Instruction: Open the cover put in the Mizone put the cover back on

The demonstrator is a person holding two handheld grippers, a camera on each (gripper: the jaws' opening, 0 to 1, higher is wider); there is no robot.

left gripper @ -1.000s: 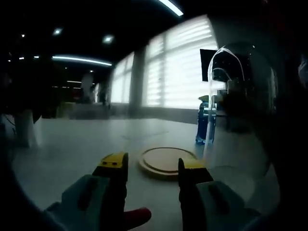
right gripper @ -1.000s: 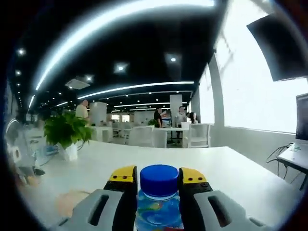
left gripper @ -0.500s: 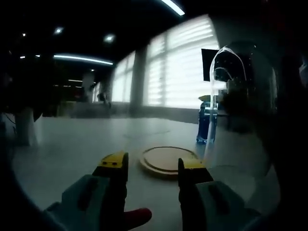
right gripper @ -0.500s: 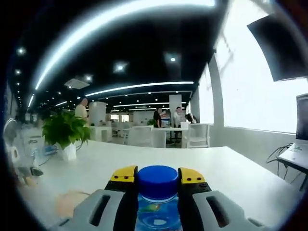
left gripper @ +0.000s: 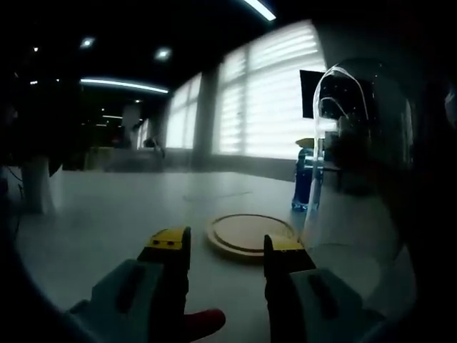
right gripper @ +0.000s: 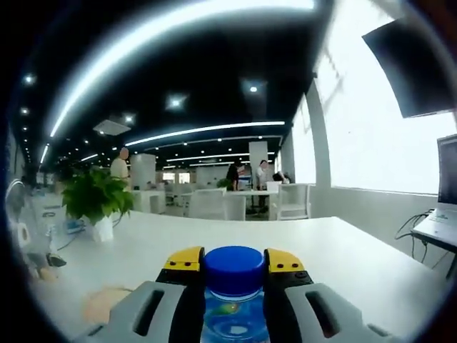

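Pinching Mizone bottle below blue cap: right tongs. Left tongs spread, facing wooden base.

Left gripper view looks low across the white table toward bright windows; right gripper view, close behind a blue-capped bottle, faces the office, possibly over that table.

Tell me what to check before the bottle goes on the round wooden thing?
1. Right gripper shut on the bottle: ok.
2. Blue cap on the bottle: ok.
3. Wooden base bare on top: ok.
4. Clear cover lifted off the base: ok, it stands raised beside it.
5. What holds the cover up: cannot tell.
6. Left gripper open with nothing between its jaws: ok.
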